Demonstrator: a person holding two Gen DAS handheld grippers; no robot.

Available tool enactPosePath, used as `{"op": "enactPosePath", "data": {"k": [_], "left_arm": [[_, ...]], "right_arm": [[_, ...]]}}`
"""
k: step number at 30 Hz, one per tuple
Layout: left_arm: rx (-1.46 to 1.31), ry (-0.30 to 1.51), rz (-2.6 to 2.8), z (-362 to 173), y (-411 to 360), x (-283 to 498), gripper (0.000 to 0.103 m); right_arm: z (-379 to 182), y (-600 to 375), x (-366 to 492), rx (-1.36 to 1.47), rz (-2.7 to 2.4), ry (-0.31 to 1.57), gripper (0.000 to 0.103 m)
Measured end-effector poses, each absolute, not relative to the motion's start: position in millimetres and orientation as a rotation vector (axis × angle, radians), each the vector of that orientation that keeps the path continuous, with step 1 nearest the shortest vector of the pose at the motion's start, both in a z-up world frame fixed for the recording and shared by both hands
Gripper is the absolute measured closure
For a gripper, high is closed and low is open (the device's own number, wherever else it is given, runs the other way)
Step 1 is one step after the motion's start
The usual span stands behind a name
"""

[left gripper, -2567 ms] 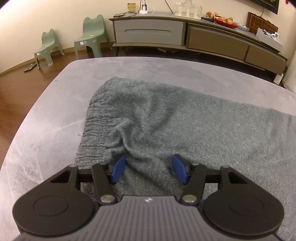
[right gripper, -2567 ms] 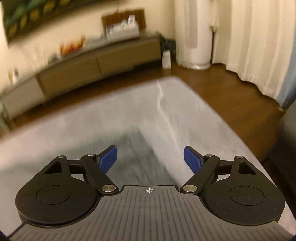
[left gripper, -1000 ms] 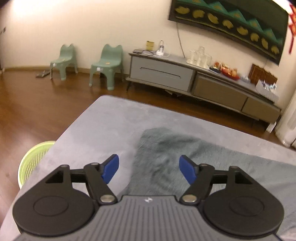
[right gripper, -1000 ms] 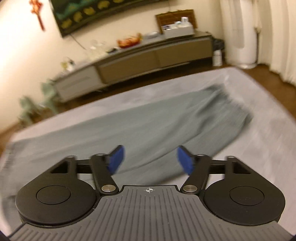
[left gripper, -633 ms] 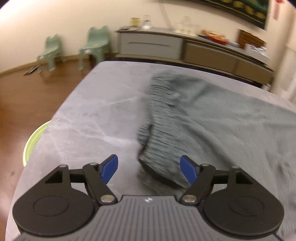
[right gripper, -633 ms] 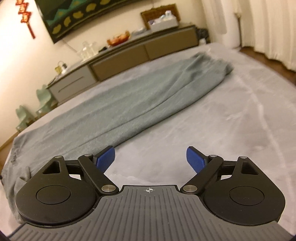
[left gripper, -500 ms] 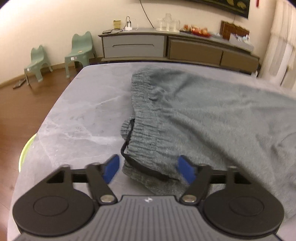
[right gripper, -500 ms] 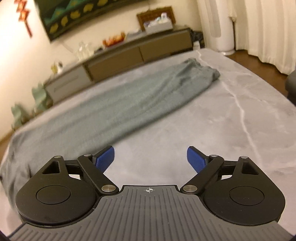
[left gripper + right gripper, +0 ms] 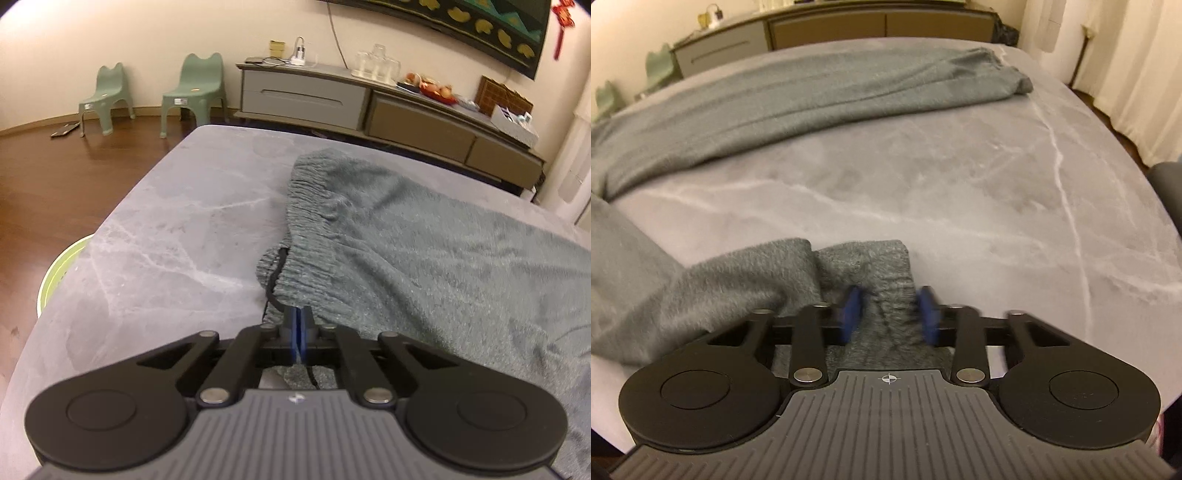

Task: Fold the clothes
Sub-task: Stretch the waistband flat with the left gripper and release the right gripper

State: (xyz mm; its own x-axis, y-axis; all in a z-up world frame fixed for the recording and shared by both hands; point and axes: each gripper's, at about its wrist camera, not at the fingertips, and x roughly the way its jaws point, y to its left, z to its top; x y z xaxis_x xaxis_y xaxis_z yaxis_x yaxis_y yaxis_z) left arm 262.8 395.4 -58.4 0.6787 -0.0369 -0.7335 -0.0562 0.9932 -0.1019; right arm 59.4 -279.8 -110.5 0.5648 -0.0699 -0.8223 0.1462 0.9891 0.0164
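Note:
Grey-green knit pants [image 9: 424, 240] lie across the grey marble table [image 9: 177, 236]. My left gripper [image 9: 299, 325] is shut on the near corner of the ribbed waistband [image 9: 306, 218], beside the black drawstring [image 9: 275, 291]. In the right wrist view the near leg's cuff [image 9: 882, 258] lies between the blue pads [image 9: 853, 314] of my right gripper [image 9: 890, 315]. Its jaws are closing and the cloth bunches into a ridge between them. The other leg [image 9: 812, 96] stretches across the far part of the table [image 9: 997, 184].
A long sideboard [image 9: 369, 107] stands against the far wall, with two small green chairs [image 9: 192, 92] to its left. A yellow-green basket [image 9: 59, 273] sits on the floor by the table's left edge. Pale curtains [image 9: 1137, 74] hang beyond the table's right edge.
The left gripper came down over the waistband corner and closed on it. The right gripper swung down to the near leg cuff, and its jaws narrowed from wide apart onto the cloth.

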Motion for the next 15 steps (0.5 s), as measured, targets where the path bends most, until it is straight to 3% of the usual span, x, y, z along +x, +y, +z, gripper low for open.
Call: {"op": "enactPosePath", "data": {"k": [3, 10, 12, 15], "left_arm": [[-0.16, 0.817, 0.044, -55.3, 402.1, 257.6, 0.101], [-0.197, 0.851, 0.108, -63.1, 414.1, 244.6, 0.101], [-0.199, 0.864, 0.113, -66.1, 415.3, 241.8, 0.1], [-0.214, 0.886, 0.09, -71.6, 415.8, 238.3, 0.096]], "right_arm": [[-90.1, -280.5, 69.4, 0.063, -0.114, 0.88, 0.088], [74.4, -307.0, 16.5, 0.11, -0.103, 0.286, 0.089], [85.1, -319.8, -6.3, 0.077, -0.132, 0.249, 0.088], [43.5, -360.9, -21.4, 0.106, -0.335, 0.388, 0.083]]}}
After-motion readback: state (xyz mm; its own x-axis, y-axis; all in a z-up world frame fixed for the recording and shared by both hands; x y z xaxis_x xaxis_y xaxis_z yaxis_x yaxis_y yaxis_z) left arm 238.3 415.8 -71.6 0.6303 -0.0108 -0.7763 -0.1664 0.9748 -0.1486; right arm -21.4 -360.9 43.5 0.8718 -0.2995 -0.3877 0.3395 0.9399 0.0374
